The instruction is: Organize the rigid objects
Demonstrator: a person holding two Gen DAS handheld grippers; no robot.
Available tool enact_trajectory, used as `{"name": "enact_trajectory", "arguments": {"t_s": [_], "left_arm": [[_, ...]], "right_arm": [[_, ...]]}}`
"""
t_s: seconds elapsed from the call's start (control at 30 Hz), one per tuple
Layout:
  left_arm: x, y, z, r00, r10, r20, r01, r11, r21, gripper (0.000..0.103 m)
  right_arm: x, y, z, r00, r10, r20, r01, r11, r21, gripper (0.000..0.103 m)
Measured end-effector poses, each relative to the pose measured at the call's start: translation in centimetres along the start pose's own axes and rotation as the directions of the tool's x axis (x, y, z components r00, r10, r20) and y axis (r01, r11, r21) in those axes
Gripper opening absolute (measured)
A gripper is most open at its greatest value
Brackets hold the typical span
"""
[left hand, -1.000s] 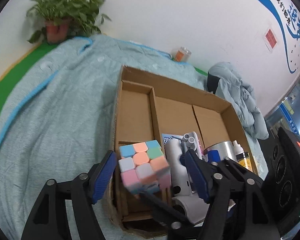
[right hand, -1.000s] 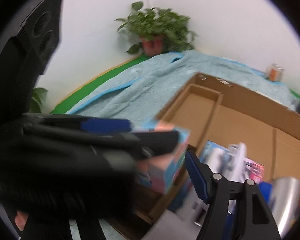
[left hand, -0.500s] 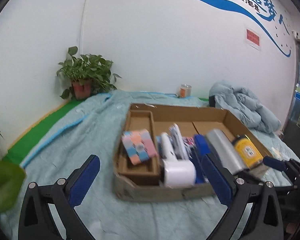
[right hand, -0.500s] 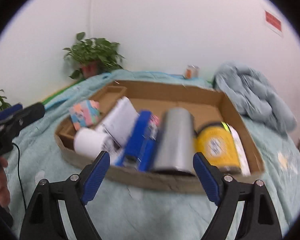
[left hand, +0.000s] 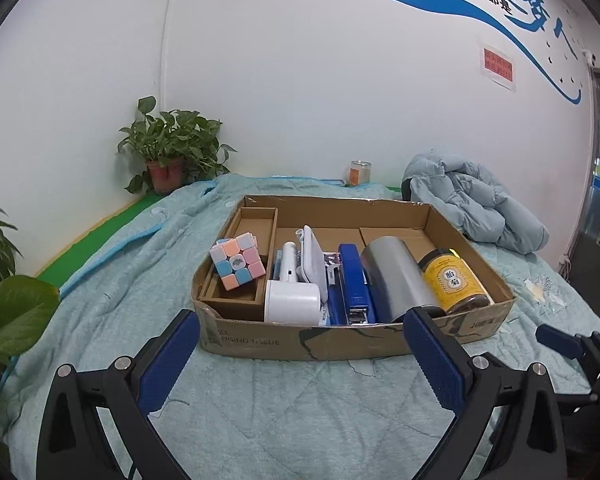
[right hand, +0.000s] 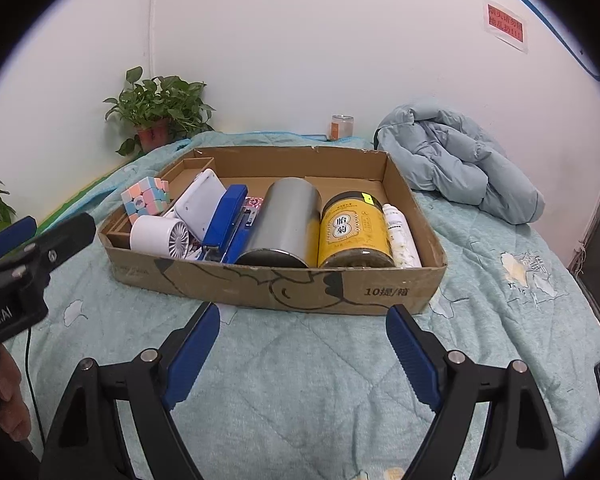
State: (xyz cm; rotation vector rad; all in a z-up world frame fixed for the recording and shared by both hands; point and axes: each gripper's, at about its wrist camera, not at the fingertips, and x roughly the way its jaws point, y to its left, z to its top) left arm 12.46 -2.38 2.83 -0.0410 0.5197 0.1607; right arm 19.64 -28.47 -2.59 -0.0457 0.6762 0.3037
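Teal quilted blanket (left hand: 140,280) lying under shallow cardboard tray (left hand: 300,344); pastel puzzle cube (left hand: 238,266) sitting in tray's leftmost compartment; left gripper (left hand: 304,360), right gripper (right hand: 302,354) hovering before tray, both gaping wide, gripping nothing.

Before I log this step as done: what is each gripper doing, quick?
Left gripper: open, holding nothing, short of the cardboard box.
Right gripper: open, holding nothing.
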Motion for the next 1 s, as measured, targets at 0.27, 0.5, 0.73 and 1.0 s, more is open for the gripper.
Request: {"name": "enact_trajectory", "arguments": {"t_s": [0.27, 0.5, 0.73, 1.0], "left_arm": [[-0.9, 0.3, -0.4, 0.999, 0.009, -0.031, -0.009, 1.0, -0.007, 0.103], [-0.7, 0.0, -0.8, 0.999, -0.011, -0.039, 0.012, 1.0, 0.021, 0.103], [0.3, -0.6, -1.1, 0.997, -0.033, -0.075, 0.037, 0.998, 0.056, 0.103], [1.3, -0.8, -1.3, 0.996, -0.038, -0.087, 0.048, 0.992, 0.118, 0.103]], "right_arm": [[-0.5, 0.5, -0.9, 1.0, 0.0, -0.017, 0.0, 1.0, 0.004, 0.085], [-1.0, 0.7, -1.2, 1.0, -0.025, -0.013, 0.025, 1.0, -0.004, 0.085], [-1.1, 0.7, -1.3, 0.999, -0.037, -0.017, 0.037, 0.999, -0.001, 0.085], [-1.0, 0.8, -1.1, 0.999, -0.04, -0.022, 0.04, 0.999, -0.015, 0.085]]}}
